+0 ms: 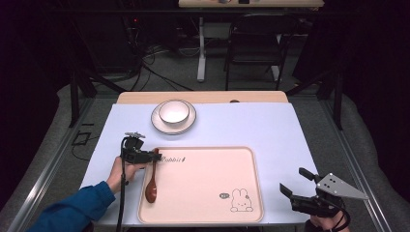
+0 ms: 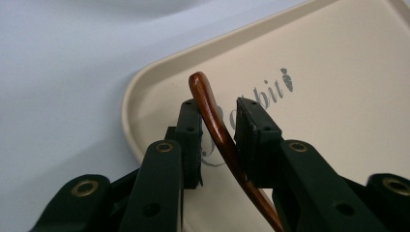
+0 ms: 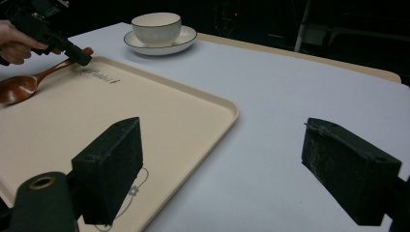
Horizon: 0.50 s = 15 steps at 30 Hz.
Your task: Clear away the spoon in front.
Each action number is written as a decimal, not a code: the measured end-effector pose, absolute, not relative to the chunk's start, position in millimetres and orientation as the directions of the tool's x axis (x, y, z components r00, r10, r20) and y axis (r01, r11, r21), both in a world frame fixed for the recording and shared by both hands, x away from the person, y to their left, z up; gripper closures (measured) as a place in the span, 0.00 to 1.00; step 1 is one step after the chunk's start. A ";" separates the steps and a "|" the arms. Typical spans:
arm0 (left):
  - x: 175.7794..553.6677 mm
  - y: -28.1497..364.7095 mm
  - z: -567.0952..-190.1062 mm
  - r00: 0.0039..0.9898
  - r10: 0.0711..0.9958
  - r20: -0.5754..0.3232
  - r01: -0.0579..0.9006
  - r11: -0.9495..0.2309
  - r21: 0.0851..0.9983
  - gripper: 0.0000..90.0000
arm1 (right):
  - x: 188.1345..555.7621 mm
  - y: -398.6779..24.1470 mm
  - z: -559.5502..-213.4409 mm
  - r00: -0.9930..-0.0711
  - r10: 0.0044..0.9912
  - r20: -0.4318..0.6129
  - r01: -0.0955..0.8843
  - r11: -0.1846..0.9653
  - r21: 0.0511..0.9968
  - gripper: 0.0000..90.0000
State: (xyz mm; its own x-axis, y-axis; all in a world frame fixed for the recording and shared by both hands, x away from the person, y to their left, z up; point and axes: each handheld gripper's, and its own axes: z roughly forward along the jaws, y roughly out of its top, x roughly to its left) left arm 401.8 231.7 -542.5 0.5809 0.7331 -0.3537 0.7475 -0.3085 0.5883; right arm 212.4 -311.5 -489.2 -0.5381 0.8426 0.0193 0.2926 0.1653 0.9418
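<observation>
The left gripper (image 1: 147, 155) sits at the tray's (image 1: 203, 212) near-left corner, its jaws parted around the handle of the wooden spoon (image 1: 152, 186); one pad seems to touch it, though that is hard to judge. The spoon lies in the tray along its left edge. Beyond stands a bowl (image 1: 173, 111) on a saucer (image 1: 159, 125). At far right, the right gripper (image 1: 296, 181) is wide open and empty.

From my seat the table (image 1: 270, 125) was lit evenly from above while the room behind stayed dark. Shadows were soft. The high view looked slightly grainy; the tray (image 2: 338, 125) blurred toward its far edge.
</observation>
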 end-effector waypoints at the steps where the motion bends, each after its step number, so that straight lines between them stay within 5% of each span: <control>1: 401.6 231.1 -542.4 0.585 0.731 -0.352 0.746 -0.314 0.587 0.80 | 212.3 -311.6 -489.2 -0.538 0.843 0.019 0.293 0.165 0.942 0.15; 15: 399.4 225.0 -544.8 0.605 0.733 -0.309 0.733 -0.362 0.575 0.75 | 212.6 -311.5 -489.3 -0.539 0.842 0.020 0.293 0.165 0.942 0.15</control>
State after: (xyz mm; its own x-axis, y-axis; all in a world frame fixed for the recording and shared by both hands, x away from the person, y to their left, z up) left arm 399.4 225.0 -544.8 0.6053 0.7335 -0.3093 0.7332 -0.3624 0.5754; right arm 212.6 -311.5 -489.3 -0.5388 0.8422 0.0205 0.2931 0.1646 0.9418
